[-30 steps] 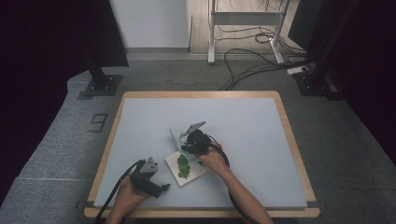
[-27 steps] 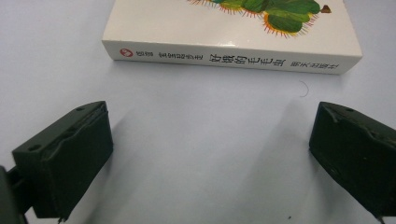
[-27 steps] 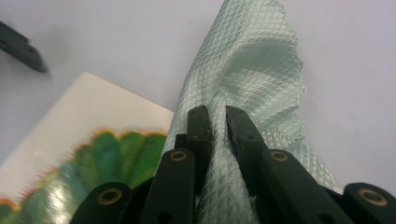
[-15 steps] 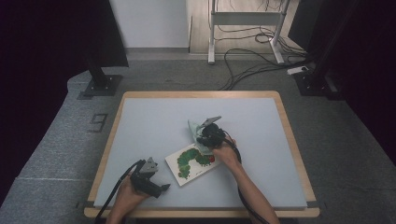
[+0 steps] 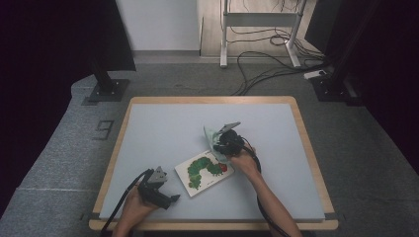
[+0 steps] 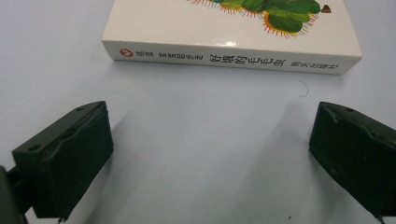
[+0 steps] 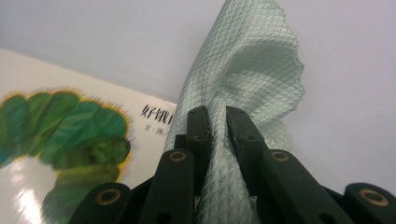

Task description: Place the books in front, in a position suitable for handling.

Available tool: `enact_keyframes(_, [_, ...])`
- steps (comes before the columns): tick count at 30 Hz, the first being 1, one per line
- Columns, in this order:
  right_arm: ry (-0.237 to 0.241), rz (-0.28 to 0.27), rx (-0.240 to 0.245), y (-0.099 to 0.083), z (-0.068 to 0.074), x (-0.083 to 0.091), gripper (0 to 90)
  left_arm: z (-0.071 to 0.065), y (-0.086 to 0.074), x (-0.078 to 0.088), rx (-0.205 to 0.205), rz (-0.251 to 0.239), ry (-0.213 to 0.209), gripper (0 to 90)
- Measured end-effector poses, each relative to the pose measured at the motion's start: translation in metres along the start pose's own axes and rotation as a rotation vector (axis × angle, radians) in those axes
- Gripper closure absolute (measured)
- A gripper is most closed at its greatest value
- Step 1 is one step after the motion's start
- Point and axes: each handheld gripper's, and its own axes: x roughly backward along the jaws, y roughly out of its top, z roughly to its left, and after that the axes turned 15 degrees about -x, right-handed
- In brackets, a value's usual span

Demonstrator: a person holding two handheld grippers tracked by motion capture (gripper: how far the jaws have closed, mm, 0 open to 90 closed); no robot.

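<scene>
- Pale green cloth (image 7: 243,70), woven in a diamond mesh, pinched between the jaws of the right gripper (image 7: 217,122); folds bunch up above the jaw tips and hang loose.
- High view: cloth (image 5: 211,137) lifted off the surface just past the far right corner of the book (image 5: 204,171), right gripper (image 5: 226,142) clamped on it, hand (image 5: 243,159) behind.
- Book lies flat near the table's middle front, white cover with a green caterpillar and a red head; cover uncovered except at the corner next to the cloth.
- Right gripper view: book cover (image 7: 60,135) sits left of the jaws, printed title characters beside the cloth.
- Left gripper (image 5: 159,190) rests near the front left of the table (image 5: 163,123), jaws wide apart, nothing between them.
- Left gripper view: book spine (image 6: 231,58) faces the open jaws, a stretch of bare blue-grey tabletop (image 6: 205,154) between.
- Wooden rim around the table; cables on the floor beyond.
</scene>
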Motion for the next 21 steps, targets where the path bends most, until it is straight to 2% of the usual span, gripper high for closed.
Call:
enact_keyframes(11, [-0.015, -0.022, 0.027, -0.017, -0.004, 0.048, 78.7, 0.0, 0.0, 0.0, 0.0, 0.0, 0.0, 0.0])
enact_keyframes(21, [-0.036, -0.023, 0.005, -0.046, -0.02, 0.084, 78.7, 0.0, 0.0, 0.0, -0.001, 0.0, 0.001, 0.0])
